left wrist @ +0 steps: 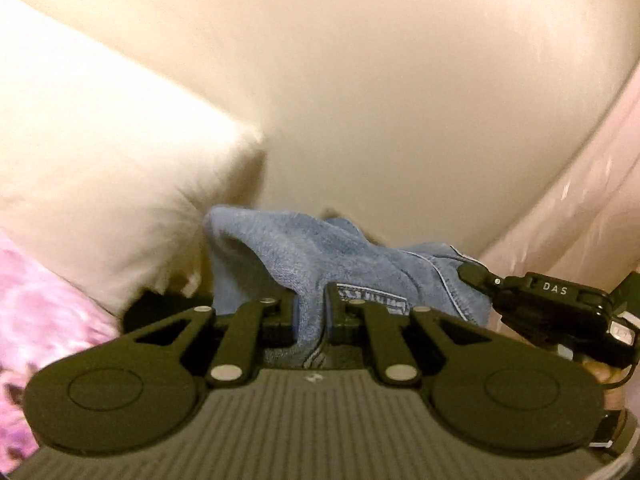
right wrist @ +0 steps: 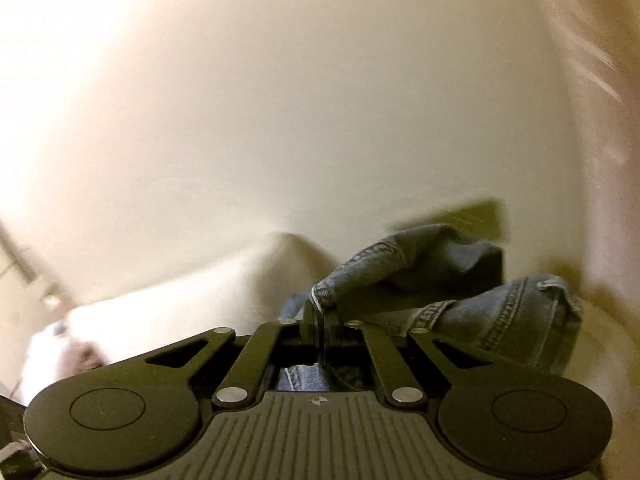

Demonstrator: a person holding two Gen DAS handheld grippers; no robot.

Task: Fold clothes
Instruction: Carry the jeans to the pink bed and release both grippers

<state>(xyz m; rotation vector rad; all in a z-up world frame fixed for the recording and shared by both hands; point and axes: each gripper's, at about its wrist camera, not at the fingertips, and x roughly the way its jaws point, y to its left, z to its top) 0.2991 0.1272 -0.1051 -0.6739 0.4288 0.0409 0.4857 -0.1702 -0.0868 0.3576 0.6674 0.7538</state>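
A pair of blue denim jeans [left wrist: 280, 252] hangs bunched in front of both cameras. My left gripper [left wrist: 310, 312] is shut on a fold of the denim, which runs down between its fingers. In the left wrist view the other gripper [left wrist: 470, 274] comes in from the right and pinches the stitched edge of the same garment. In the right wrist view my right gripper [right wrist: 320, 314] is shut on a hemmed corner of the jeans [right wrist: 512, 312], whose seamed part bulges to the right.
A white pillow [left wrist: 100, 152] lies to the left, above pink floral bedding [left wrist: 44, 312]. A cream wall [left wrist: 380, 80] fills the background, with pale pink sheeting [left wrist: 580, 208] at the right. The blurred right wrist view shows white bedding [right wrist: 160, 312] at lower left.
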